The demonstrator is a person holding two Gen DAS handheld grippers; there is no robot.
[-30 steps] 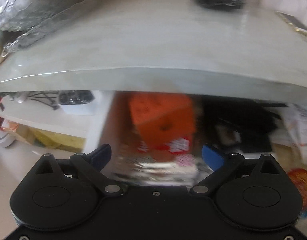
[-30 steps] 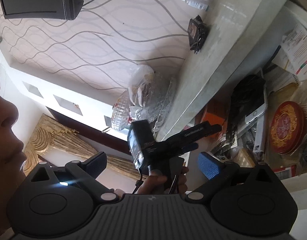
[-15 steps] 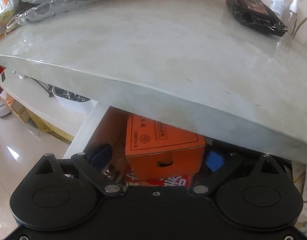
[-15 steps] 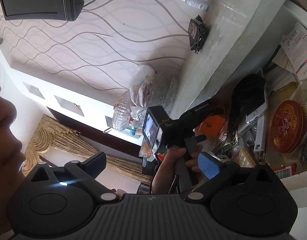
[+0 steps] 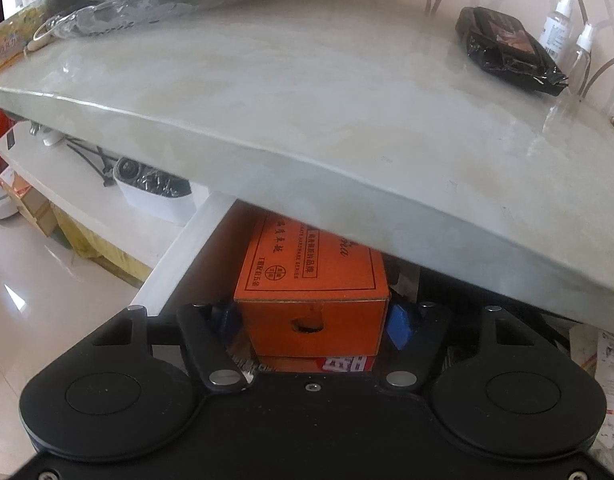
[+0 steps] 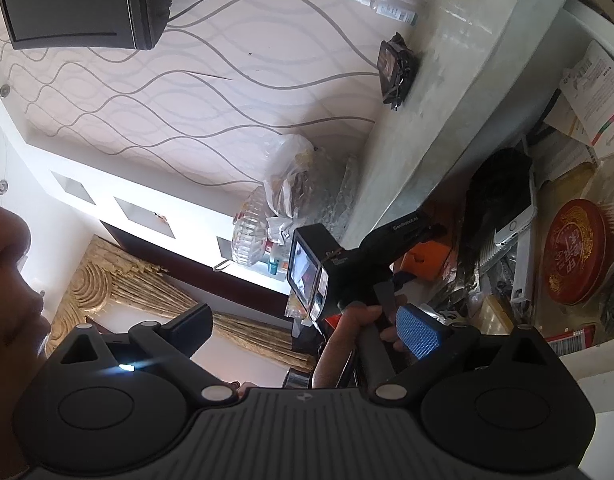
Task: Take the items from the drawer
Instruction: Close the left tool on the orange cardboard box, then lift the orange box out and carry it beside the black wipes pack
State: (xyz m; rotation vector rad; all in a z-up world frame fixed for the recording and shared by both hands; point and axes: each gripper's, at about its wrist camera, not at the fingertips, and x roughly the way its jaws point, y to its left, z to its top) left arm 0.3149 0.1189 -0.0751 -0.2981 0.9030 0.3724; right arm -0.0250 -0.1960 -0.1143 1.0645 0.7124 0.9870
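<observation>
An orange cardboard box (image 5: pixel 311 304) with printed characters lies in the open drawer (image 5: pixel 179 260), under the marble top's edge. My left gripper (image 5: pixel 313 320) is shut on it, one blue pad pressed against each side. A red packet (image 5: pixel 343 364) shows just beneath the box. In the right wrist view, a hand holds the left gripper (image 6: pixel 387 240) reaching to the orange box (image 6: pixel 423 258). My right gripper (image 6: pixel 307 328) hangs back, tilted and open, with nothing between its fingers.
The marble top (image 5: pixel 347 100) overhangs the drawer and carries a black packet (image 5: pixel 503 48) and spray bottles (image 5: pixel 559 20). The drawer also holds a red round tin (image 6: pixel 573 252), a phone (image 6: pixel 515 216), papers (image 6: pixel 587 100) and dark clutter. A white dish of screws (image 5: pixel 155 188) sits on the lower shelf.
The left gripper has come in around the orange box and its fingers have closed onto the sides. The right gripper has stayed where it was.
</observation>
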